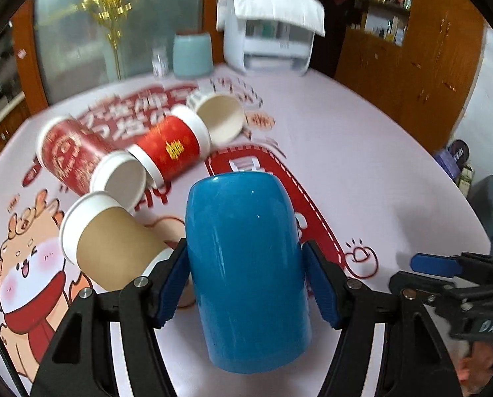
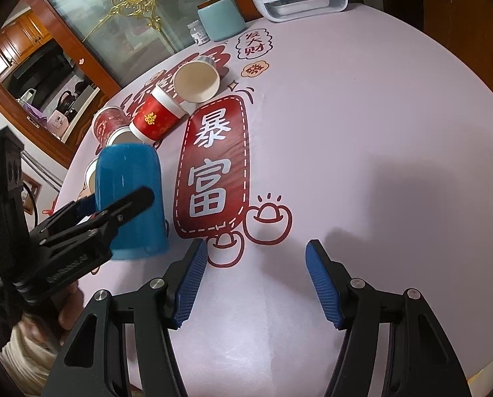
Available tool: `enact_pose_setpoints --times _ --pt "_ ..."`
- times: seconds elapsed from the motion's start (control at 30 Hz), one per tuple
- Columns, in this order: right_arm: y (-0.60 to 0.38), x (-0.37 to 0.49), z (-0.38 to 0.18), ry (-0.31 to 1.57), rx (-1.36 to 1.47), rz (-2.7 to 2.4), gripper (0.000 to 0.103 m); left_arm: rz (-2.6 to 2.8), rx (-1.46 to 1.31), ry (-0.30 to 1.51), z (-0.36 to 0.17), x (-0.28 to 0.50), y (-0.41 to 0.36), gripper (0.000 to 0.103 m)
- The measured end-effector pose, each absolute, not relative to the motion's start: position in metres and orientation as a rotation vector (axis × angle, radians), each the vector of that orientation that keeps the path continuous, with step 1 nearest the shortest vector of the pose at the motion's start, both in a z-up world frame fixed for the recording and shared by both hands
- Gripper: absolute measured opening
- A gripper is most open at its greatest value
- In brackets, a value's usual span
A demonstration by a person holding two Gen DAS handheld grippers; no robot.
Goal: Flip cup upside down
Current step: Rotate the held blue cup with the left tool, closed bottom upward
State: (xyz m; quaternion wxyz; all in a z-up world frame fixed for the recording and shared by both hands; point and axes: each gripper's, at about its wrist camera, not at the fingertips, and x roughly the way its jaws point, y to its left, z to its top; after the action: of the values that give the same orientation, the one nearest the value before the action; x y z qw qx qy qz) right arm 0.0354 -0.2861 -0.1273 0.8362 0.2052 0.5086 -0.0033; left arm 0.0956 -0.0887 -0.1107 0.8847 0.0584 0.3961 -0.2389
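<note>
Now left hand-held gripper (image 1: pixel 245 281) clamps blue cup (image 1: pixel 246 264); right hand-held gripper (image 2: pixel 256 284) wide apart, holding nothing.

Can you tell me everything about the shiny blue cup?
The glossy blue ceramic-looking cup is plain, smooth and slightly barrel-shaped, with bright glints on its side. No handle shows. Its flat closed end faces up, so it looks upside down, tilted slightly. The left hand-held gripper squeezes its sides with ridged blue pads. In the right wrist view its lower rim sits at or just above the pink printed tablecloth; whether they touch is unclear. Paper cups lie behind.
</note>
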Motion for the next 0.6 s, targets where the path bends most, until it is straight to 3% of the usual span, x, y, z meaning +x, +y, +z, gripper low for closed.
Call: enact_pose_setpoints --times 0.4,0.6 --pt "-0.273 0.032 -0.13 1.06 0.375 0.023 0.063 -0.5 0.15 0.718 -0.123 0.055 -0.061 0.062" --pt "-0.267 0.031 -0.136 1.086 0.394 0.043 0.062 -0.546 0.16 0.87 -0.119 0.058 -0.062 0.061"
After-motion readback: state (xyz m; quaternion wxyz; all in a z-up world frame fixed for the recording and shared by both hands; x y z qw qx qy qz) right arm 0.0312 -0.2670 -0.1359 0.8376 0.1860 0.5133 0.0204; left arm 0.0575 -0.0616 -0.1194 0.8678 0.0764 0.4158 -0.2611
